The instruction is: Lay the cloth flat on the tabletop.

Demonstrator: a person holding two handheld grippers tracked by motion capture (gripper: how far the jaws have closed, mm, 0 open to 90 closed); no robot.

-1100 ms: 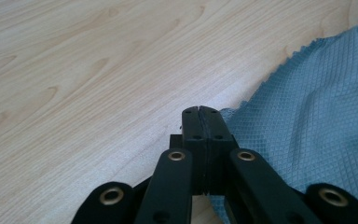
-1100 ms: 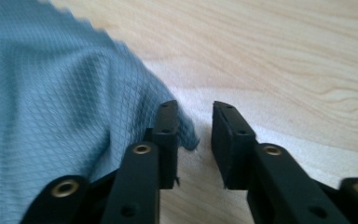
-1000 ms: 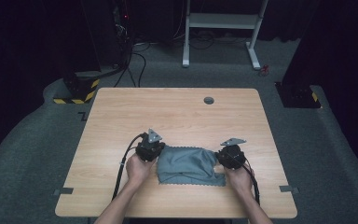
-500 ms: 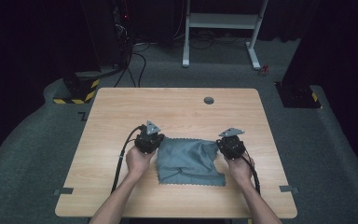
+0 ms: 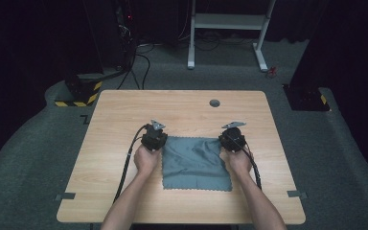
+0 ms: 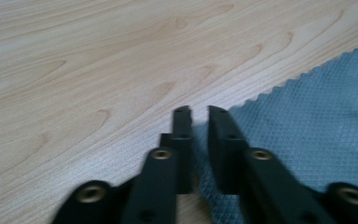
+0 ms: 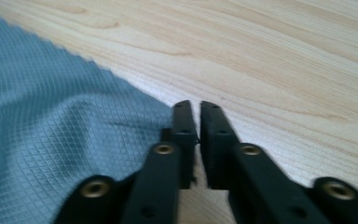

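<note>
The cloth (image 5: 196,163) lies flat on the table (image 5: 124,115) (near edge toward the person). At its far corners, the left gripper (image 6: 199,112) and right gripper (image 7: 191,106) have just been opening, now slightly parted, the cloth's corners released.

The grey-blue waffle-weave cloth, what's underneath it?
The grey-blue waffle-weave cloth lies spread on the light wooden table. Anything else beneath is covered, though it lies nearly flat.

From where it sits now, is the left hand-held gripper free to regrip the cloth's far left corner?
Probably yes. The left hand-held gripper sits right at the cloth corner, jaws slightly parted, with bare table around it.
</note>
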